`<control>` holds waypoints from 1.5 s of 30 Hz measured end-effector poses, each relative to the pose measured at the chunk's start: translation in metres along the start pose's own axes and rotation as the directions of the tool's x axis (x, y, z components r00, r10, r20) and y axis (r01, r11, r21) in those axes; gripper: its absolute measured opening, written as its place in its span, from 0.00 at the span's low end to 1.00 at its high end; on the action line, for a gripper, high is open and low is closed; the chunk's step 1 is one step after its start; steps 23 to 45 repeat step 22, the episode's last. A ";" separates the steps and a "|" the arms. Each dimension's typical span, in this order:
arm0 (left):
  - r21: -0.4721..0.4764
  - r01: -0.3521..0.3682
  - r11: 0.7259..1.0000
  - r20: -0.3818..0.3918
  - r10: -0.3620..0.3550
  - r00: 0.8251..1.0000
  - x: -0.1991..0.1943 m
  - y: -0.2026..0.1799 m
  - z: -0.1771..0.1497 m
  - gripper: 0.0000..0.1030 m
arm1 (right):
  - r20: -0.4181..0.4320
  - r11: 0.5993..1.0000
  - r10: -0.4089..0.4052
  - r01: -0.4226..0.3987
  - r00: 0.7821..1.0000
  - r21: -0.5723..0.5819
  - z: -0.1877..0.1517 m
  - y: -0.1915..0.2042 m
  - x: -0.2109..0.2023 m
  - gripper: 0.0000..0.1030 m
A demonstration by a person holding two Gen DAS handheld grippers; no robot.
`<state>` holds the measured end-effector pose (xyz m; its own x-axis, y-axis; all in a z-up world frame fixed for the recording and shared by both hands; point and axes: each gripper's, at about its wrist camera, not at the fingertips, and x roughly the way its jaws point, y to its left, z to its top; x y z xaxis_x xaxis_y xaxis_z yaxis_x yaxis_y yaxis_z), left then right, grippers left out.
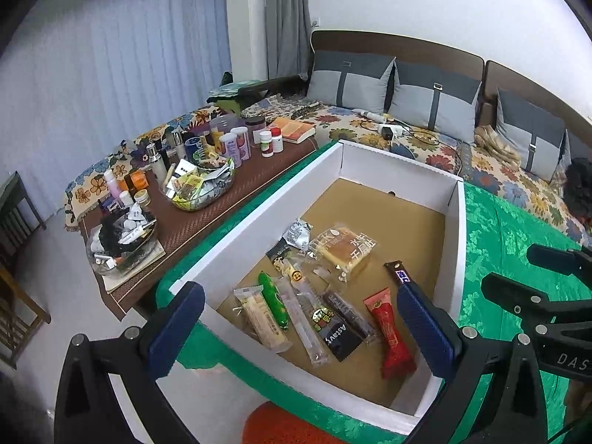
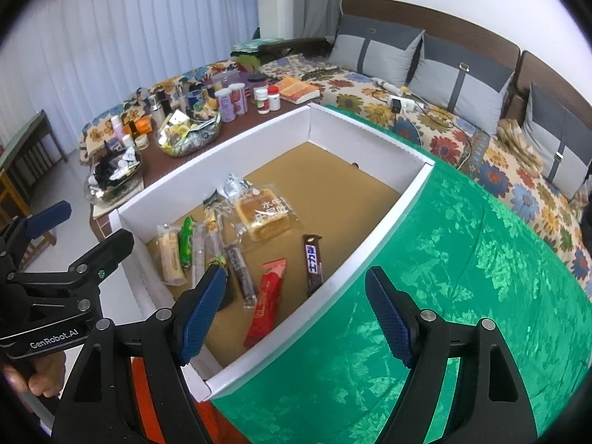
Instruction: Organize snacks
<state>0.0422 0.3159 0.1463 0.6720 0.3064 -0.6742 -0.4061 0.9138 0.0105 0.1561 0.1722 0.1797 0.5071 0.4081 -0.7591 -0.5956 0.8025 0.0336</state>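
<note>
Green patterned cloth (image 2: pixel 462 266) covers the bench, and on it stands a shallow white cardboard box with a brown floor (image 1: pixel 457 229). All the snacks in view lie inside that box. Along its near-left side several sit roughly side by side: a pale wafer pack in clear wrap (image 1: pixel 261 318), a green sausage-shaped pack (image 1: pixel 273 299), a long clear stick pack (image 1: pixel 303 318), a black pack with white lettering (image 1: pixel 335 333) and a dark brown bar (image 1: pixel 349 312). A red pouch (image 1: pixel 390 336) lies just right of them, a dark bar with blue-and-white characters (image 2: pixel 312 264) close to the right wall, and a clear-wrapped sponge cake (image 1: pixel 342 255) and a crumpled silver packet (image 1: pixel 298 233) further in.

Both tools hover above the near end of the box. The left gripper (image 1: pixel 299 329) has its blue-padded fingers spread wide with nothing between them; the right gripper (image 2: pixel 296 318) is likewise wide apart and empty, straddling the box's near-right wall.

Such a row with loose pieces beside it would fit sorting partway through, or a layout already judged tidy; I cannot tell which. Any pick here wants the fingers closing across a pack's narrow width, low and level, since the film wrappers are slick and the cake would crush. Packs touching in the row probably overlap slightly, though the fisheye makes that hard to judge.

Beyond the box, a brown bench (image 1: pixel 236 199) carries bottles and bowls, with a floral-covered sofa (image 1: pixel 492 170) behind.
</note>
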 end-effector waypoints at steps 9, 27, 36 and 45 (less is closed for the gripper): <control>-0.040 -0.013 0.999 -0.030 0.012 0.999 0.009 0.014 0.002 1.00 | -0.009 1.000 0.010 -0.010 1.000 -0.002 0.006 0.006 0.003 0.79; -0.101 -0.013 0.995 -0.026 0.010 1.000 0.012 0.025 0.002 1.00 | -0.018 1.000 0.029 -0.029 0.999 -0.006 0.008 0.013 0.013 0.79; -0.101 -0.013 0.995 -0.026 0.010 1.000 0.012 0.025 0.002 1.00 | -0.018 1.000 0.029 -0.029 0.999 -0.006 0.008 0.013 0.013 0.79; -0.101 -0.013 0.995 -0.026 0.010 1.000 0.012 0.025 0.002 1.00 | -0.018 1.000 0.029 -0.029 0.999 -0.006 0.008 0.013 0.013 0.79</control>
